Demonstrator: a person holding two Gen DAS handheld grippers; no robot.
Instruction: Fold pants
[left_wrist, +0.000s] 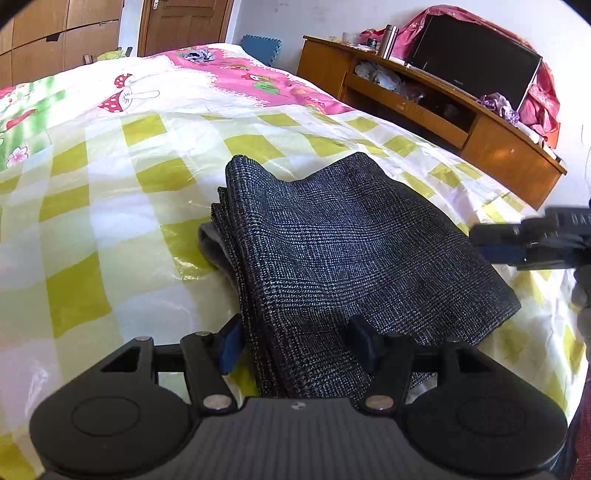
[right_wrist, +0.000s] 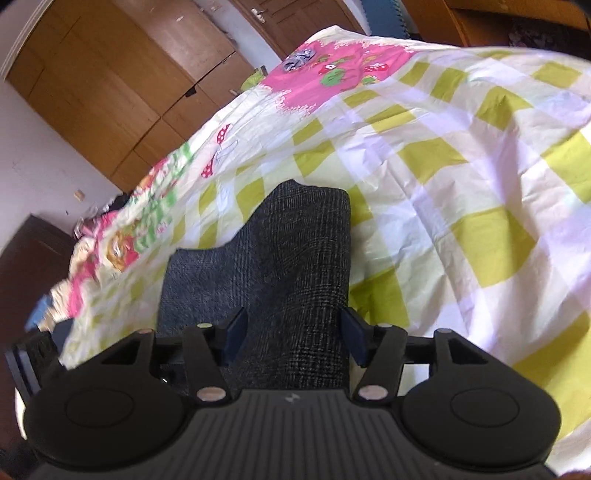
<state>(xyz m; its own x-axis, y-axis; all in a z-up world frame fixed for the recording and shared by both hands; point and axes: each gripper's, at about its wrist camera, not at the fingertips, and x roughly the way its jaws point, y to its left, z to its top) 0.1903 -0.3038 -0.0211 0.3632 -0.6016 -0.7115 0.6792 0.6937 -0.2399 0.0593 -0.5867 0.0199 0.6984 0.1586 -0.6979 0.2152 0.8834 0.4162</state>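
Fabric of the folded pants fills the near middle of the left wrist view, a dark grey checked bundle lying on the bed with its layered edges stacked along the left side. The left tool stands wide, its blue pads on either side of the near end of the bundle, with a gap showing at the left pad; whether the right pad touches the cloth cannot be told. The right tool reaches in from the right edge of that view, beside the bundle's right edge. In the right wrist view the right tool stands fairly wide with the pants running between its fingers, small gaps showing at both pads, so it grips nothing. Beyond the pants spreads the bed cover of yellow-green and white squares, turning pink with mushroom prints farther off. Past the bed stand a wooden cabinet carrying a black screen, and wooden wardrobe doors behind
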